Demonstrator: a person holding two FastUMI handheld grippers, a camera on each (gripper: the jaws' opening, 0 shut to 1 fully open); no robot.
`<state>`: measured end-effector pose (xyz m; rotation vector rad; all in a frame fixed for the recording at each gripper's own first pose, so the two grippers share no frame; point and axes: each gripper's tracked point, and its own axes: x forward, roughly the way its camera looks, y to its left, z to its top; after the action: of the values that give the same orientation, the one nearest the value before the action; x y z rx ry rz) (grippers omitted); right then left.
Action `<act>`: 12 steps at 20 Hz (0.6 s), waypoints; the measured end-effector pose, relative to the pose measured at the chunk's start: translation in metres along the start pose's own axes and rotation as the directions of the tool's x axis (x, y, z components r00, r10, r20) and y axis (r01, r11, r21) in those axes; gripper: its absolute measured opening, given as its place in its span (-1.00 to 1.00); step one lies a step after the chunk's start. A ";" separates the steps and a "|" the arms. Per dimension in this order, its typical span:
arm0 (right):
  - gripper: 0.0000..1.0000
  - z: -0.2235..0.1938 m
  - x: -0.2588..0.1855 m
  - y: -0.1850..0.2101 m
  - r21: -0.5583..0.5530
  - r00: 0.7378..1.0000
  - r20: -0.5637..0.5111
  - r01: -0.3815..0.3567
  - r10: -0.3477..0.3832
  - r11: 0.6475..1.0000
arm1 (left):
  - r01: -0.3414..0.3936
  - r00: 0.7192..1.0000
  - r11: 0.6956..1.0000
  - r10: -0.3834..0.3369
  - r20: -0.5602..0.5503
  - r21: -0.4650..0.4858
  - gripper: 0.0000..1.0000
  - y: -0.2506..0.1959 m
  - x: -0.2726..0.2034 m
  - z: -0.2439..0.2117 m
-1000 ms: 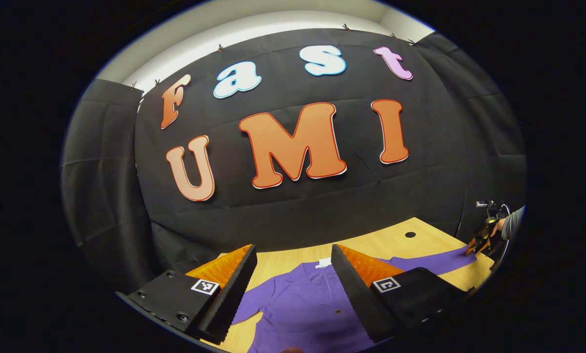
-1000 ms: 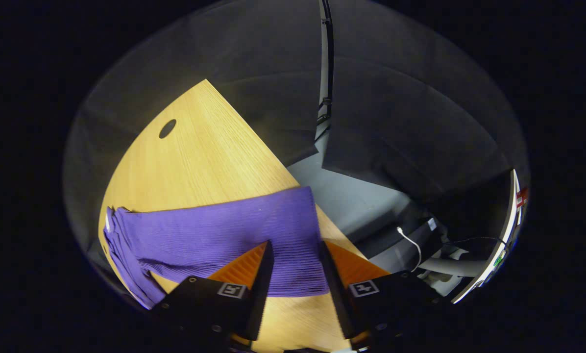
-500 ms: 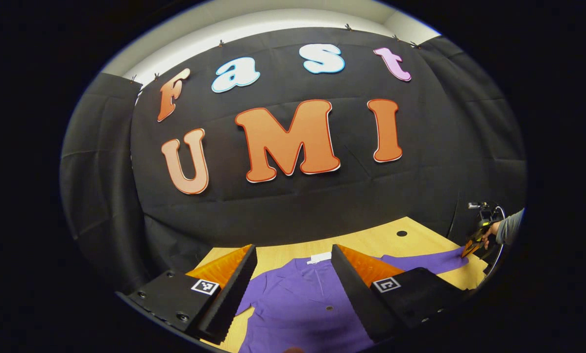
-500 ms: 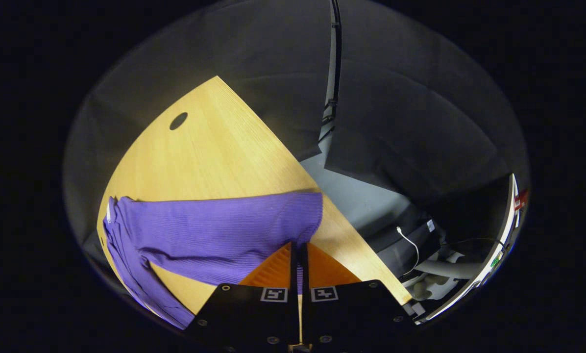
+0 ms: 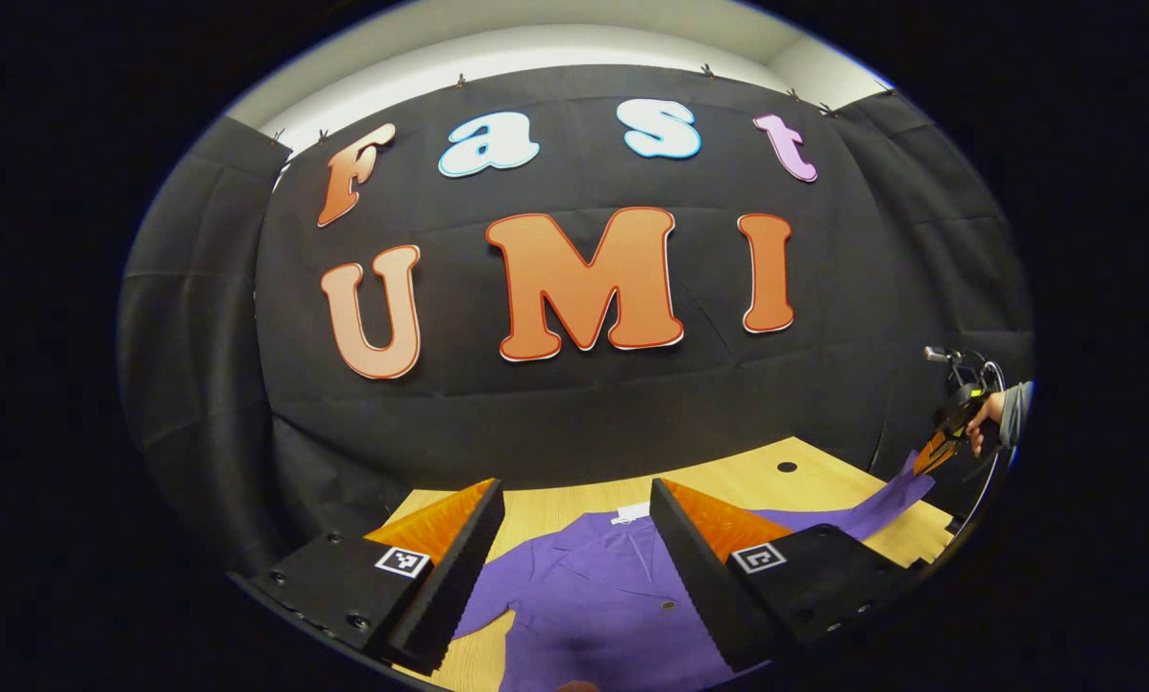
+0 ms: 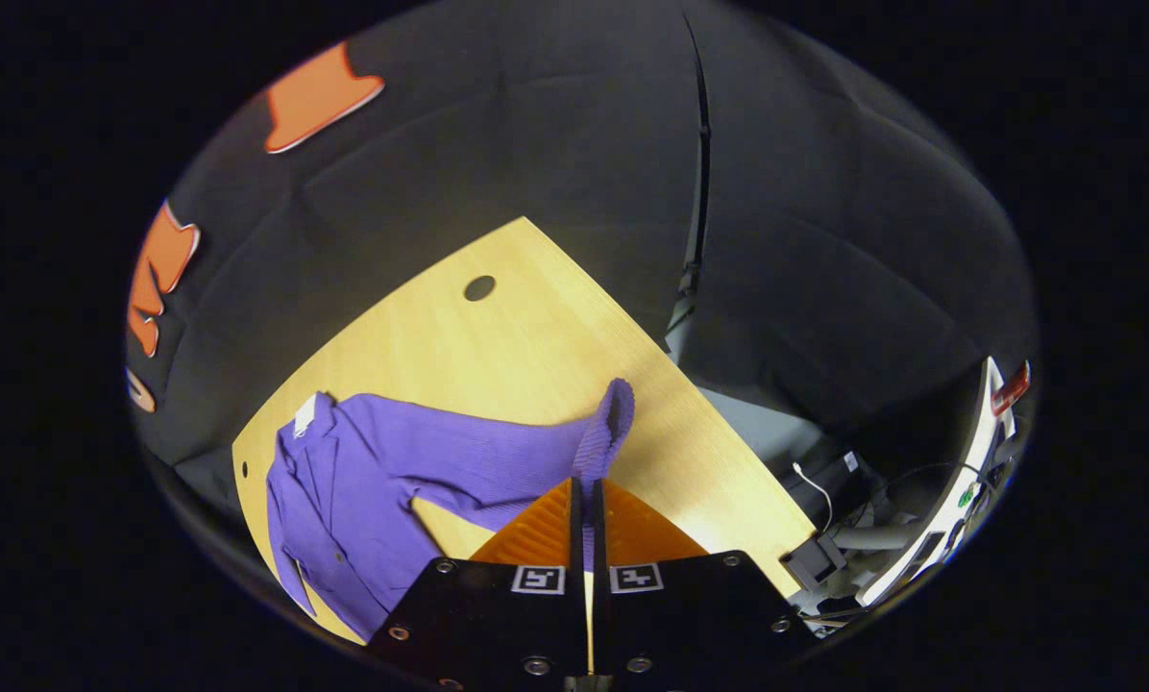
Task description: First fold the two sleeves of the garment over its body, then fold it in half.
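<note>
The purple garment [image 6: 344,490] lies face up on the wooden counter [image 6: 498,336], collar and white label toward the far edge, body flat. The right gripper [image 6: 585,500] has its fingers pressed together on the cuff end of the sleeve [image 6: 498,457], pinching the ribbed fabric so that the cuff stands lifted off the counter while the rest of the sleeve trails back to the shoulder. Holding it by the very end makes sense: the whole sleeve can then be swung as one piece over the body, with the shoulder seam acting as the hinge.

In the left gripper view, the left gripper [image 5: 574,567] hangs above the chest of the garment [image 5: 594,596], fingers spread wide and holding nothing. It seems placed there to wait its turn, or to pin the body down if the pull drags it. Far to the side, the right gripper [image 5: 940,447] and the hand [image 5: 988,411] holding it appear small and dim, so the grip is hard to make out from there.

The first sleeve fold looks just begun; the second sleeve and the half fold remain.
</note>
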<state>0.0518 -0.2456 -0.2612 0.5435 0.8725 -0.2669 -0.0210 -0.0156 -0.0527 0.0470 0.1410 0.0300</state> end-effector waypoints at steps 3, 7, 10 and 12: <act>-0.94 0.000 -0.037 0.030 -0.021 0.999 0.038 -0.005 0.006 1.000 | 0.006 1.000 1.000 -0.006 0.000 -0.024 0.96 0.021 0.001 -0.007; -0.94 0.003 -0.070 0.079 -0.057 0.996 0.079 -0.046 0.050 0.997 | 0.000 1.000 0.999 0.000 0.003 -0.052 0.96 0.050 0.002 -0.013; -0.95 0.001 -0.083 0.132 -0.112 0.990 0.090 -0.102 0.113 0.988 | -0.023 1.000 0.998 0.023 0.001 -0.063 0.96 0.076 -0.001 -0.020; -0.96 -0.001 -0.091 0.173 -0.155 0.982 0.093 -0.148 0.163 0.977 | -0.044 0.999 0.996 0.044 -0.002 -0.074 0.96 0.094 -0.001 -0.024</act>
<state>0.0700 -0.1002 -0.1312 0.4530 0.7370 -0.0862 -0.0275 0.0797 -0.0721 -0.0235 0.1396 0.0789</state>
